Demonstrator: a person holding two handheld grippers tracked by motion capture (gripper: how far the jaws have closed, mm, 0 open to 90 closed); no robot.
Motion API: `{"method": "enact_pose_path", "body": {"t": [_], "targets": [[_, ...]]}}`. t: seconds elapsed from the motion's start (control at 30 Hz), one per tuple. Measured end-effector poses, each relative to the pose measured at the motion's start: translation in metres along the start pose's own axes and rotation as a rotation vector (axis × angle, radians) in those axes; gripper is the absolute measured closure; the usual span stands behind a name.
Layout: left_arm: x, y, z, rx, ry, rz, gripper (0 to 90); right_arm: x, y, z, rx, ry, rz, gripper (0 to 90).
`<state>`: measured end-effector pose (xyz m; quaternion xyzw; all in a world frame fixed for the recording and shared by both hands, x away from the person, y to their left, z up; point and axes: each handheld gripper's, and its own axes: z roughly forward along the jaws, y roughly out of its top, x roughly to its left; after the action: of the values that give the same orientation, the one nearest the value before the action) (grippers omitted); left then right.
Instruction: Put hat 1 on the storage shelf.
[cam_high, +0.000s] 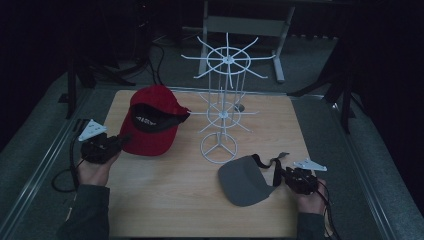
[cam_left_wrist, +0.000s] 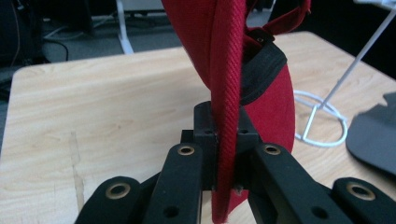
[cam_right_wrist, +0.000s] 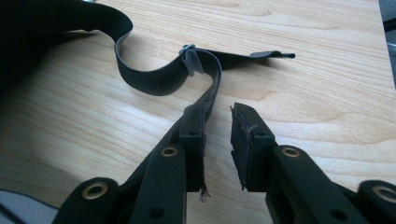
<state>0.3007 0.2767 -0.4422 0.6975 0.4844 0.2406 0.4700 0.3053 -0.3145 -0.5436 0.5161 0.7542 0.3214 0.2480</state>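
Note:
A red cap (cam_high: 150, 127) with a black inner band is lifted at the table's left. My left gripper (cam_high: 120, 140) is shut on its edge; in the left gripper view the red ribbed rim (cam_left_wrist: 224, 70) runs upright between the pads of the left gripper (cam_left_wrist: 227, 135). At the front right a grey cap (cam_high: 245, 180) lies on the table with its dark strap (cam_high: 275, 167) trailing right. My right gripper (cam_high: 284, 175) is at that strap. In the right gripper view the strap (cam_right_wrist: 154, 79) lies along one pad of the right gripper (cam_right_wrist: 217, 135), and a gap separates it from the other pad.
A white wire rack (cam_high: 222, 100) with spoke hooks stands on a ring base mid-table between the two caps; its base (cam_left_wrist: 322, 126) is just right of the red cap. The wooden table (cam_high: 165, 200) has metal rails around it. A grey frame stands behind on the floor.

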Motion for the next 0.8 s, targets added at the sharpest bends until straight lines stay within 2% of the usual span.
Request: {"method": "enact_pose_path", "body": {"t": [0.47, 0.7, 0.73, 0.8], "targets": [[-0.003, 0.024, -0.011, -0.096, 0.028, -0.007, 85.9, -0.002, -0.004, 0.004, 0.01, 0.0, 0.001, 81.3], [-0.005, 0.031, -0.013, -0.116, 0.029, -0.012, 85.9, -0.003, -0.007, 0.008, 0.005, -0.003, 0.01, 84.5], [-0.006, 0.038, -0.015, -0.116, 0.036, 0.005, 85.9, -0.004, -0.008, 0.008, -0.002, -0.005, 0.02, 89.6], [-0.007, 0.042, -0.017, -0.123, 0.038, 0.01, 85.9, -0.005, -0.008, 0.009, -0.011, -0.002, 0.024, 89.9]]}}
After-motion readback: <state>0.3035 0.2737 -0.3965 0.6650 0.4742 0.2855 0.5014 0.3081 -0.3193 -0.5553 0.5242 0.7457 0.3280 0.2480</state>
